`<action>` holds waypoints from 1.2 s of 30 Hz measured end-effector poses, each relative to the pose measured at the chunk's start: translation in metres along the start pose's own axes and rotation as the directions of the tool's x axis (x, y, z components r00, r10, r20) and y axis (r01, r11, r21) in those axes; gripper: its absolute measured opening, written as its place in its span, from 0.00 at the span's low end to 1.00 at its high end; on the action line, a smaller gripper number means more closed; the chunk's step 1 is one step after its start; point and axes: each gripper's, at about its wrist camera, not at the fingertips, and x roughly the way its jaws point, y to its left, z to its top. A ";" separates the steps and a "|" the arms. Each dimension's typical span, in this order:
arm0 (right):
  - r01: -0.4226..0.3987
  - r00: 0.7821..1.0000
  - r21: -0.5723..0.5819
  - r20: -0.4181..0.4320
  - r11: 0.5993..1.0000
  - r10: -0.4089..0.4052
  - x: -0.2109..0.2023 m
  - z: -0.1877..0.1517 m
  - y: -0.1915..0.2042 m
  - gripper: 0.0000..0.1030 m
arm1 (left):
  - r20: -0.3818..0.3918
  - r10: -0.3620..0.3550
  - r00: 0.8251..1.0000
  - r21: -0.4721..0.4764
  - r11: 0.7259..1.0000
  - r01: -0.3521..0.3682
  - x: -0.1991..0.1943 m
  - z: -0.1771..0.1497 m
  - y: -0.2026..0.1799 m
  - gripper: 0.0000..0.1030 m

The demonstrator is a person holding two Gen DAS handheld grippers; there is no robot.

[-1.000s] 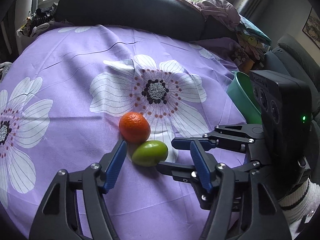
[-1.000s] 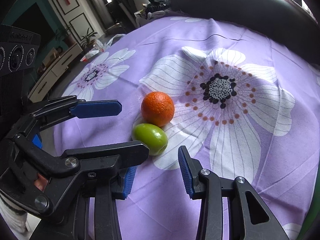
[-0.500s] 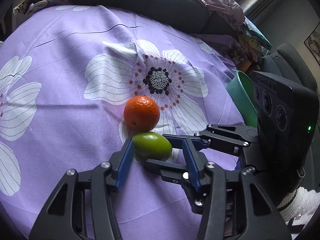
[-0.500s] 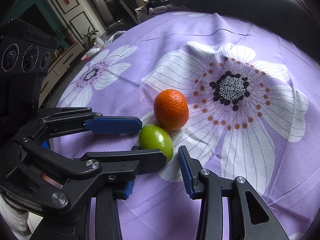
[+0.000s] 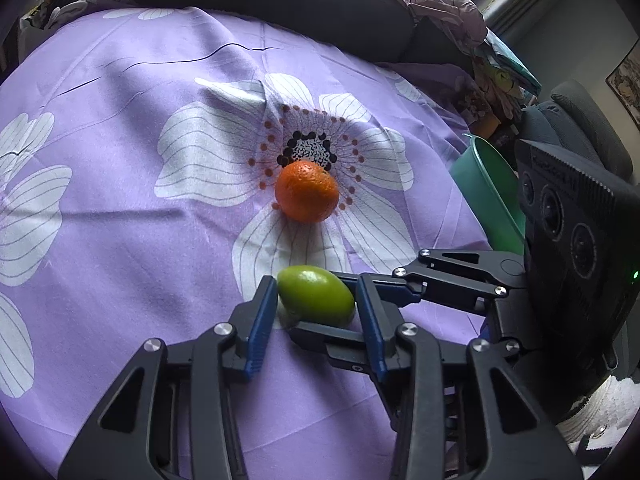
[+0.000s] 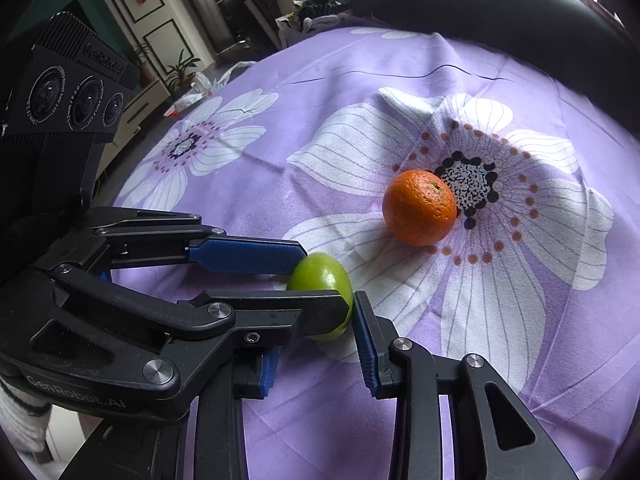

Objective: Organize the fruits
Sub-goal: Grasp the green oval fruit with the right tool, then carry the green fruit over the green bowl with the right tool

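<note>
1. My left tongs (image 5: 316,300) are shut around the green fruit (image 5: 316,295), one blue pad on each end of it. It sits low in my left view, at about 6 o'clock from the orange (image 5: 307,191), and the two are apart.
2. My right tongs (image 6: 316,322) are open. One finger lies right next to the green fruit, and I cannot tell if it touches.
3. The green fruit is egg-shaped and smooth. I think it could pop out of the pads like a wet bean if I squeeze only its tips.
4. My two tongs are crowded together. If I lift now, they could bump and knock the fruit loose.
5. The purple cloth (image 5: 120,240) is soft and wrinkly, so a dropped fruit may roll off.
6. The green bowl (image 5: 492,196) is at 3 o'clock, near the edge.
7. In my left view the fruit's long way runs from 9 o'clock to 3 o'clock, tipped down a bit on the right.
</note>
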 end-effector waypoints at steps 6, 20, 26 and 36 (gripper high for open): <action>0.006 1.000 0.016 0.017 1.000 -0.007 -0.011 -0.009 -0.001 0.34 | 0.003 0.002 1.000 0.008 1.000 -0.002 0.000 -0.004 -0.013 0.38; 0.081 0.990 0.063 0.112 0.995 -0.088 -0.062 -0.038 -0.002 0.34 | 0.023 -0.018 1.000 0.126 0.992 0.014 -0.003 -0.011 -0.074 0.39; 0.101 0.981 0.107 0.154 0.989 -0.116 -0.085 -0.050 -0.012 0.34 | 0.022 -0.026 0.999 0.176 0.984 0.022 0.000 -0.008 -0.102 0.39; 0.134 0.961 0.161 0.218 0.978 -0.168 -0.120 -0.067 -0.028 0.34 | 0.023 -0.042 0.999 0.266 0.963 0.035 0.006 0.001 -0.142 0.39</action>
